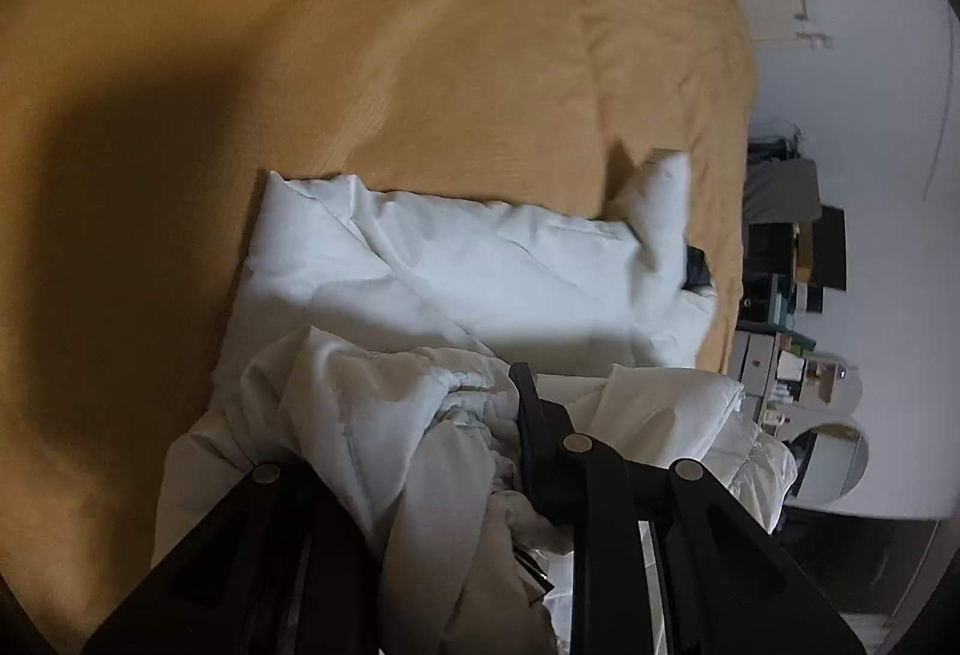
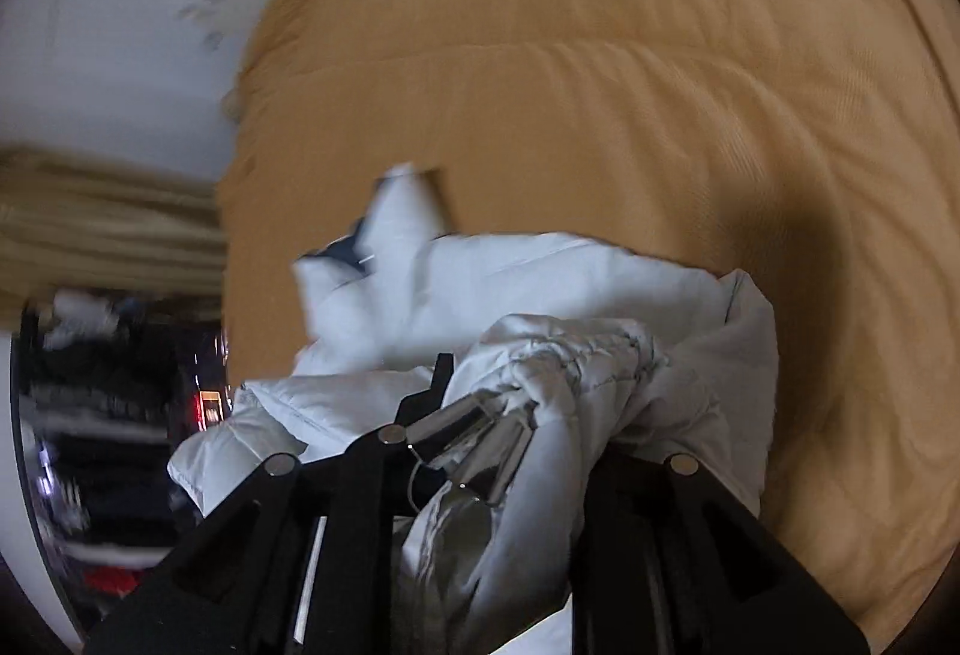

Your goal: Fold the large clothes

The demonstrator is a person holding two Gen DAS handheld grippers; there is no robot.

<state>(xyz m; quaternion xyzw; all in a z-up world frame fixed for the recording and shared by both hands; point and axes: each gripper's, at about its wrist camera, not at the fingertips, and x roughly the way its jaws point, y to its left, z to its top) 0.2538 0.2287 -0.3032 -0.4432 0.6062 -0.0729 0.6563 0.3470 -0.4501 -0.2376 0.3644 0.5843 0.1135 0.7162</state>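
Jacket (image 1: 456, 271) lay on bed (image 1: 360, 54), long axis 9–3, 12 o'clock of both | left gripper (image 1: 420, 415) pinched its hem | right gripper (image 2: 540, 397) likewise | neither hand nearer.

Mustard-yellow bed cover (image 1: 420, 54), white padded garment (image 1: 480, 265) lying crumpled on it.
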